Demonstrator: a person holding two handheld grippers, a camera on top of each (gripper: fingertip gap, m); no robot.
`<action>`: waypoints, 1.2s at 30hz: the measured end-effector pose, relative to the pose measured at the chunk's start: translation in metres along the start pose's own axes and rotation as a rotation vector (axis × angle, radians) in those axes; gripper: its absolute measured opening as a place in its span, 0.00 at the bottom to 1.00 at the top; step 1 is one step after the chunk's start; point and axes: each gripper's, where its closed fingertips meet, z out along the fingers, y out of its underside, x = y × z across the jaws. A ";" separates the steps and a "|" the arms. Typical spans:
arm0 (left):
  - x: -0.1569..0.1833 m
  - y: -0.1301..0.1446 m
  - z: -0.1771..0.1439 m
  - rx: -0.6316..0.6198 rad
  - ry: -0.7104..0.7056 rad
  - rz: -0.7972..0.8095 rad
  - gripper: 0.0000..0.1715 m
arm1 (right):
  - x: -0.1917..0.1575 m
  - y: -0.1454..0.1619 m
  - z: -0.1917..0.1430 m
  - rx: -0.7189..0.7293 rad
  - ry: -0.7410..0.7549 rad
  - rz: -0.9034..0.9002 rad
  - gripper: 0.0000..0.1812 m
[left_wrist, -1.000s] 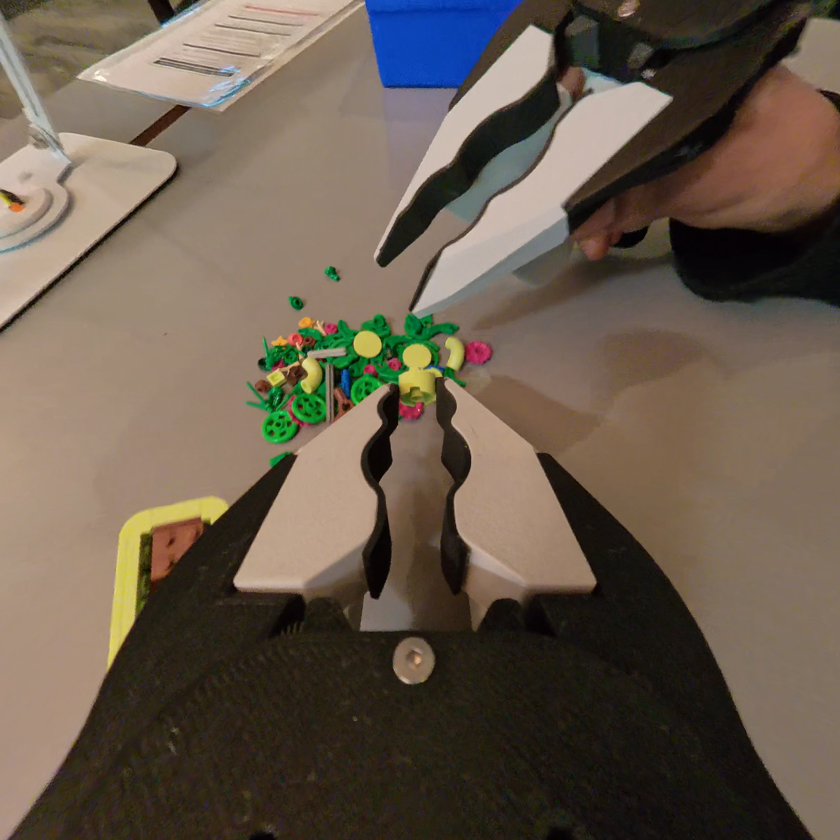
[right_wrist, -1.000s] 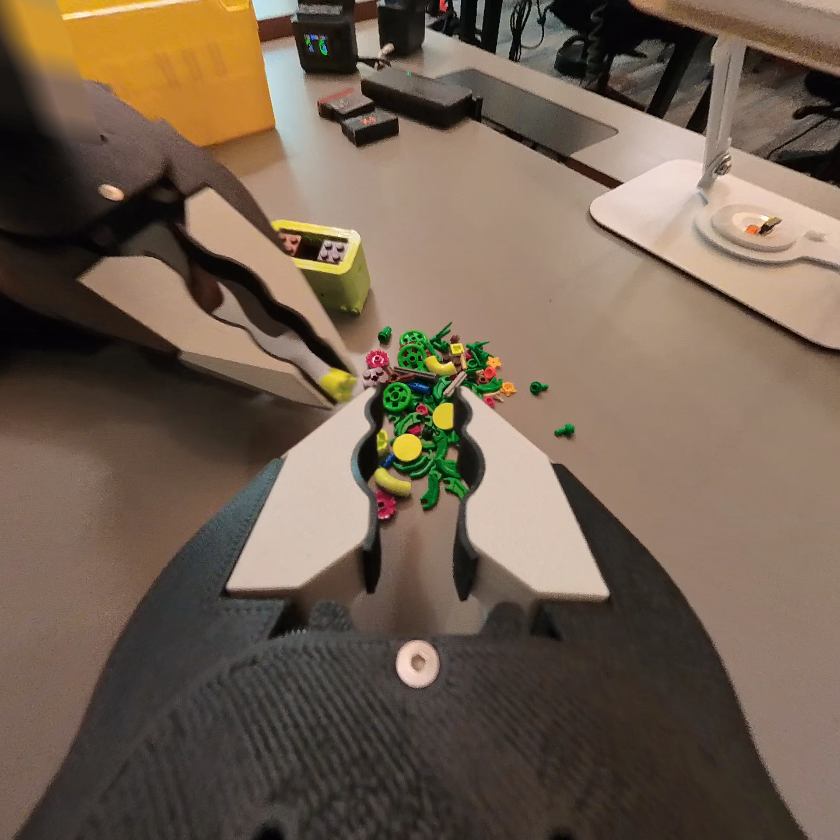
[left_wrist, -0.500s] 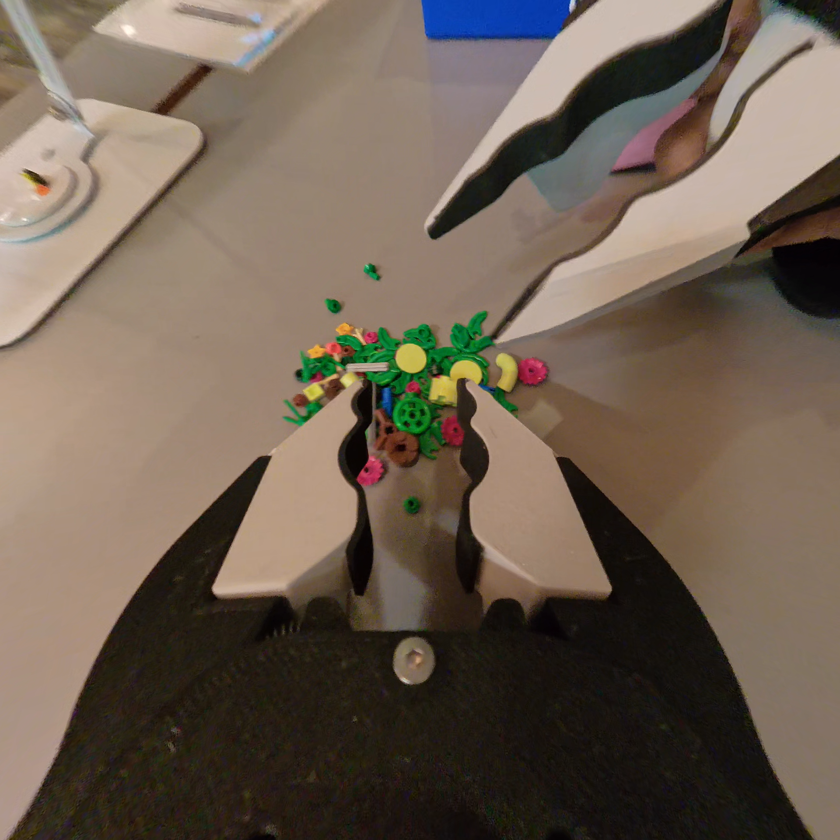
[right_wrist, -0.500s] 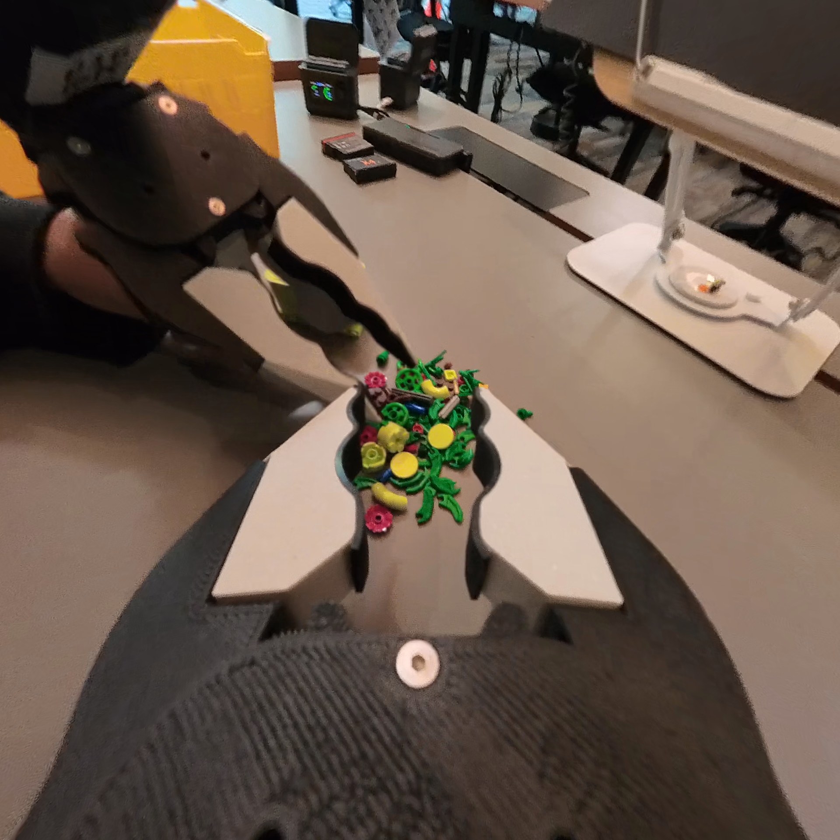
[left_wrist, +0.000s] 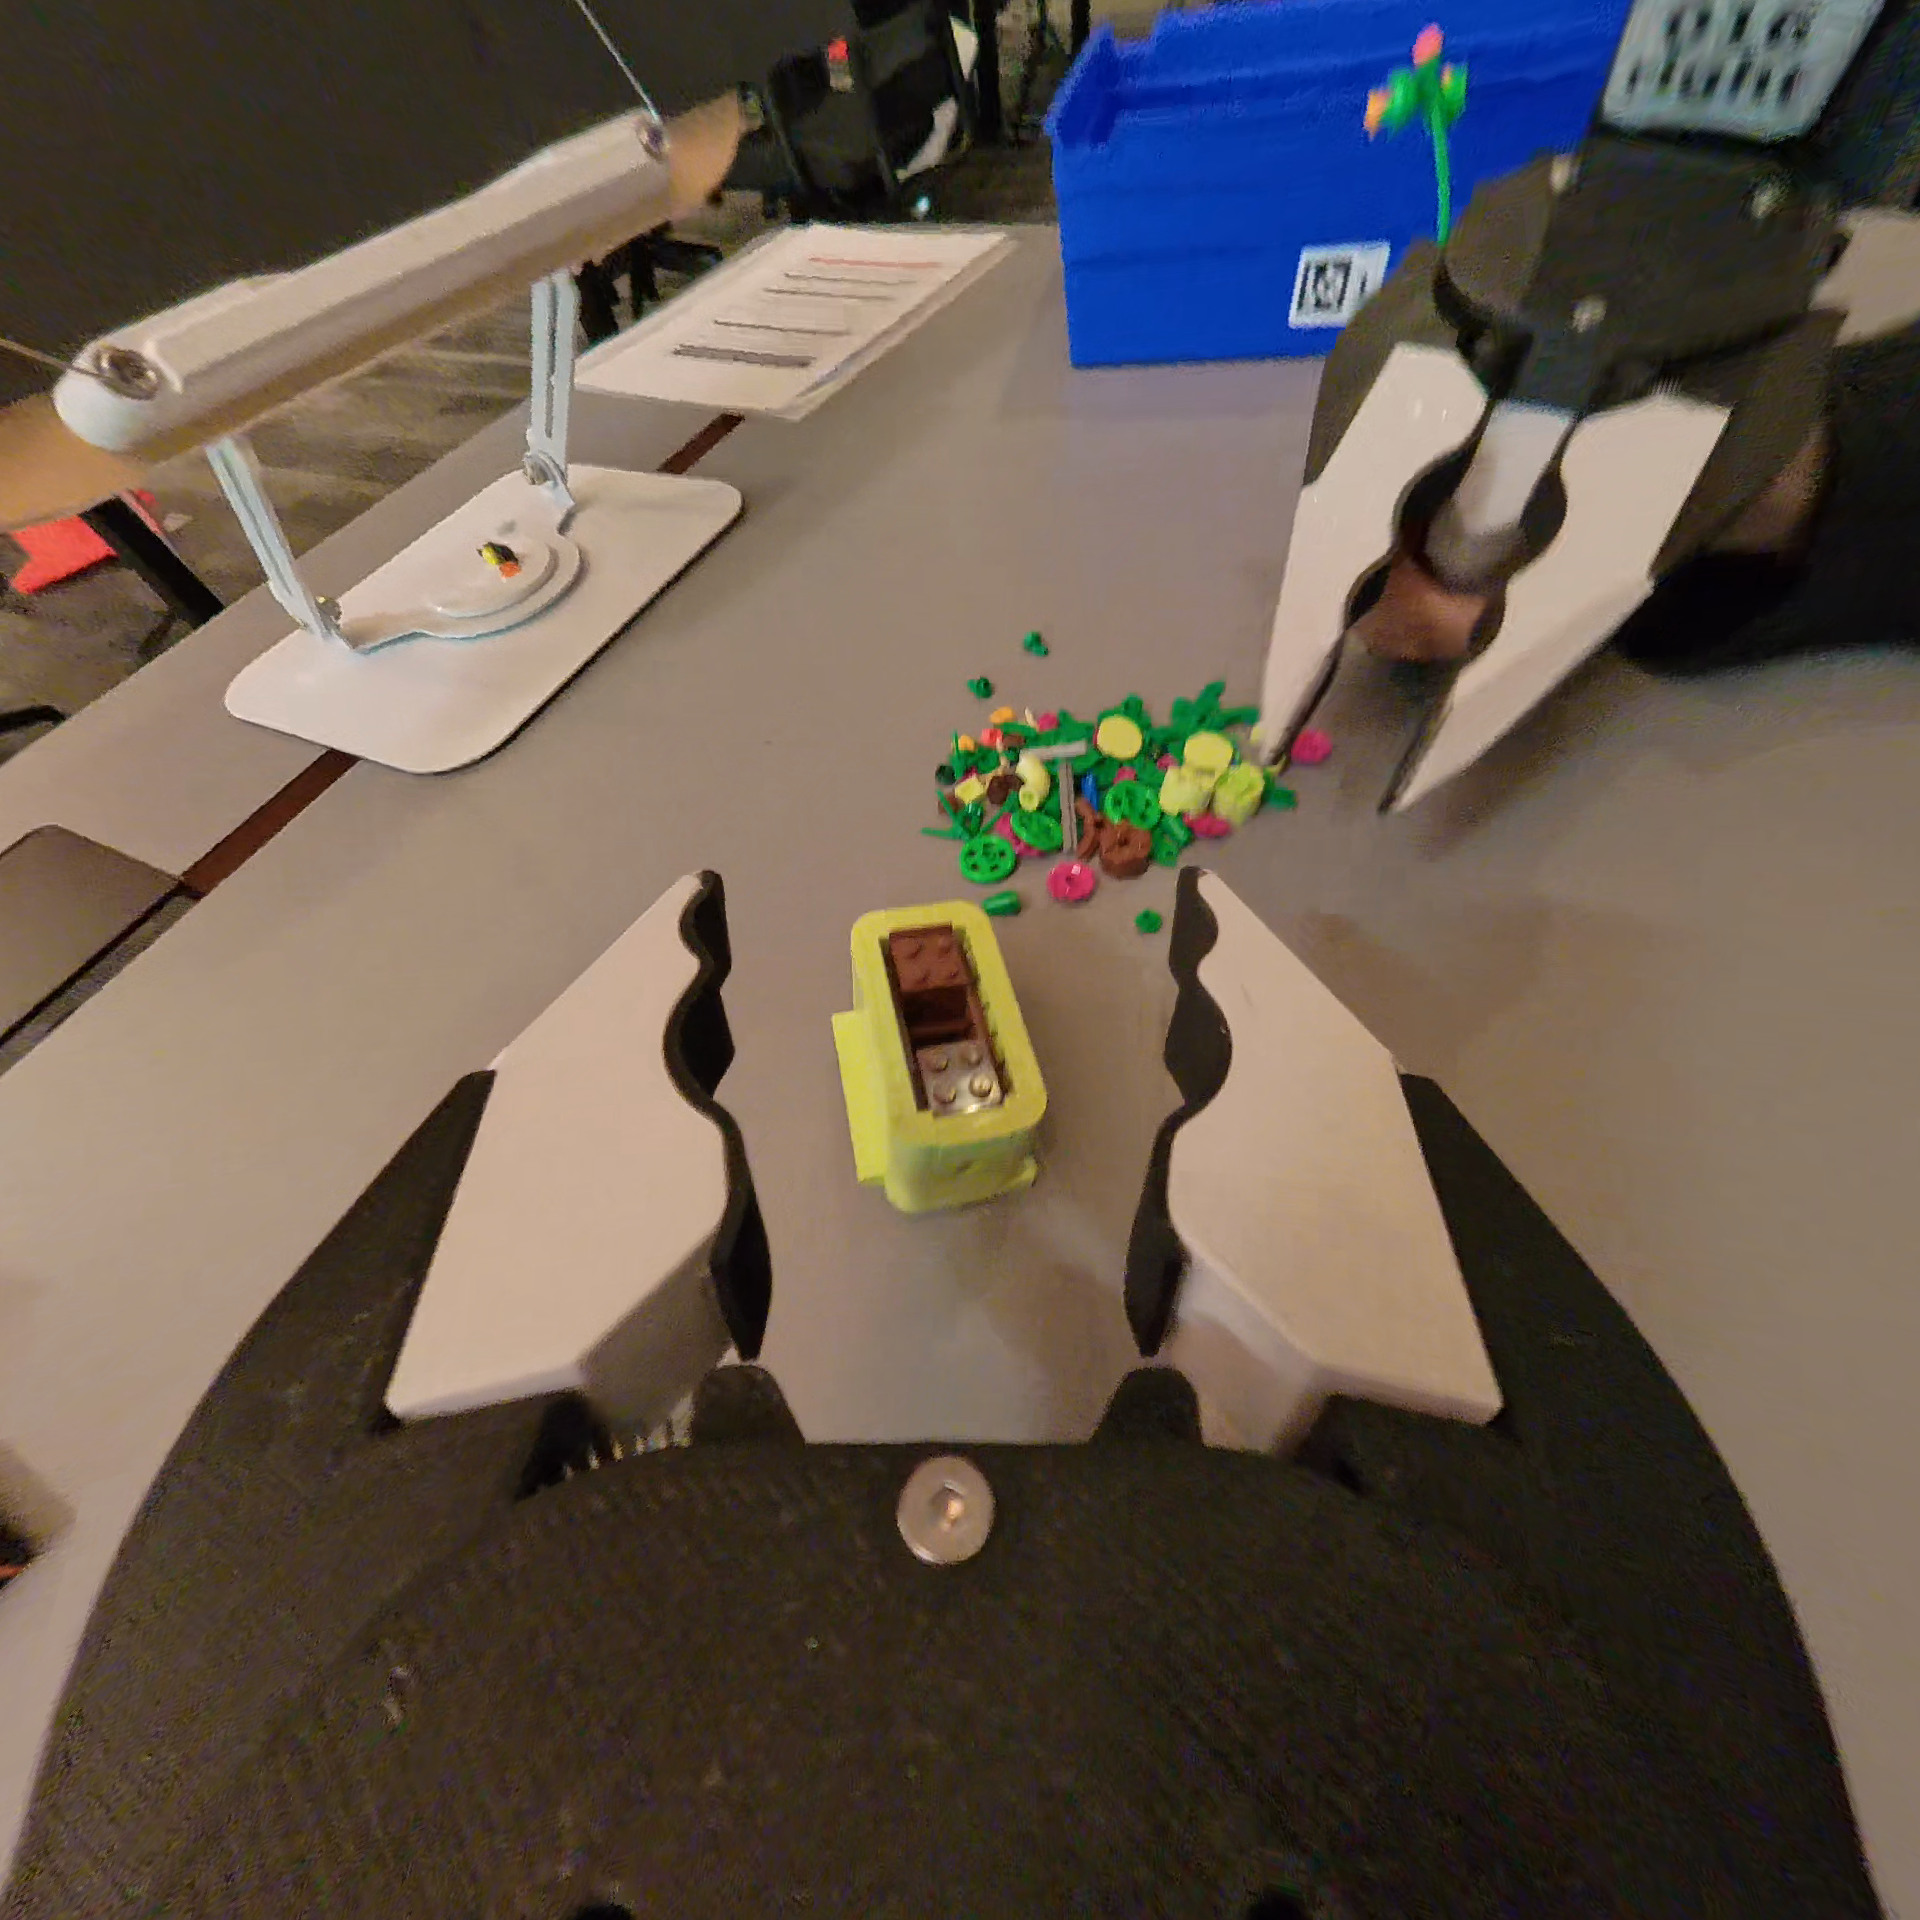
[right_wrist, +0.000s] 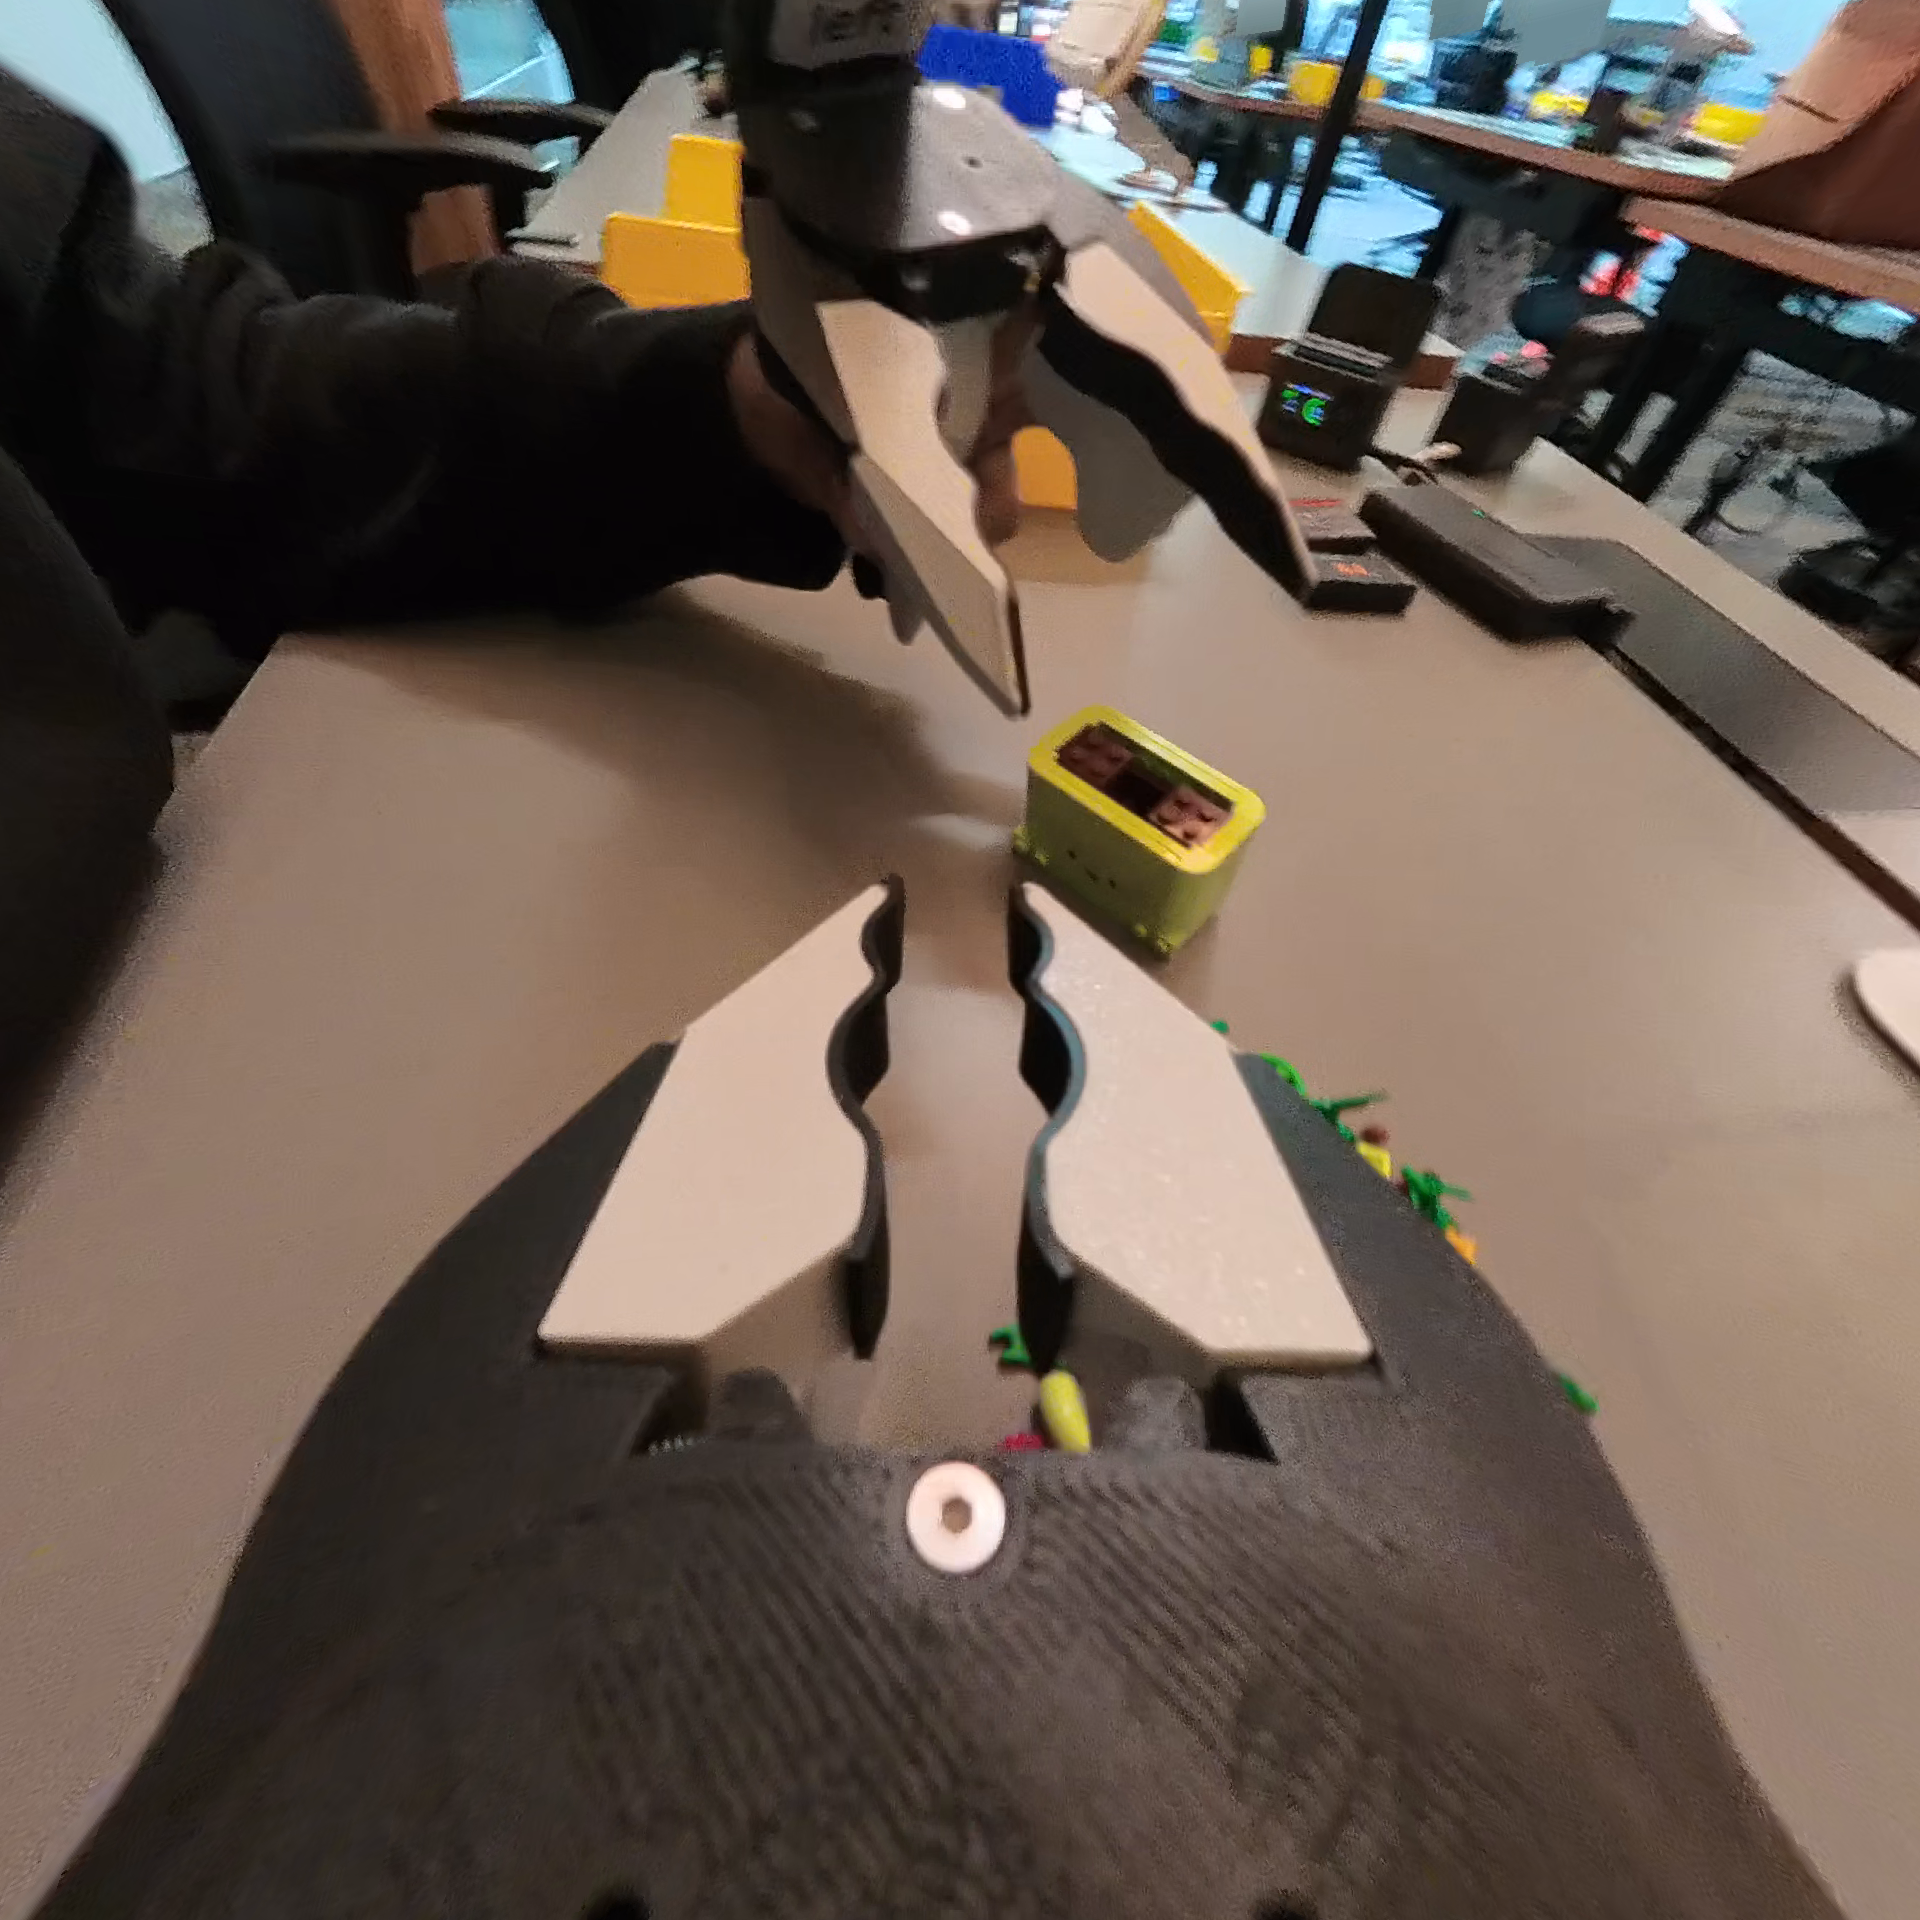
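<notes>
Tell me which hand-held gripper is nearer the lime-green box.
Left hand-held gripper: open above the lime-green box. Right hand-held gripper sits farther off by the brick pile.

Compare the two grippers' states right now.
The left gripper is opened wide over the yellow-green box; the right gripper has a narrower gap. The left hangs above the table; the right's tips sit at the toy-piece pile. Both hold nothing.

No text to report; a printed sheet (left_wrist: 800, 312), a coded sticker (left_wrist: 1335, 283).

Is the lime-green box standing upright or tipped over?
Upright: the lime-green box rests on its feet on the table, open top upward, brown bricks inside.
</notes>
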 end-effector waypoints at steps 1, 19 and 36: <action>-0.003 0.006 0.000 -0.019 -0.010 0.018 0.50 | -0.001 -0.001 0.004 -0.003 -0.021 -0.032 0.10; -0.001 0.062 0.020 -0.237 0.033 -0.128 0.41 | 0.000 0.020 0.009 -0.118 0.104 -0.161 0.11; -0.010 0.055 0.017 -0.157 0.100 -0.437 0.22 | 0.008 0.023 0.010 -0.149 0.208 -0.208 0.12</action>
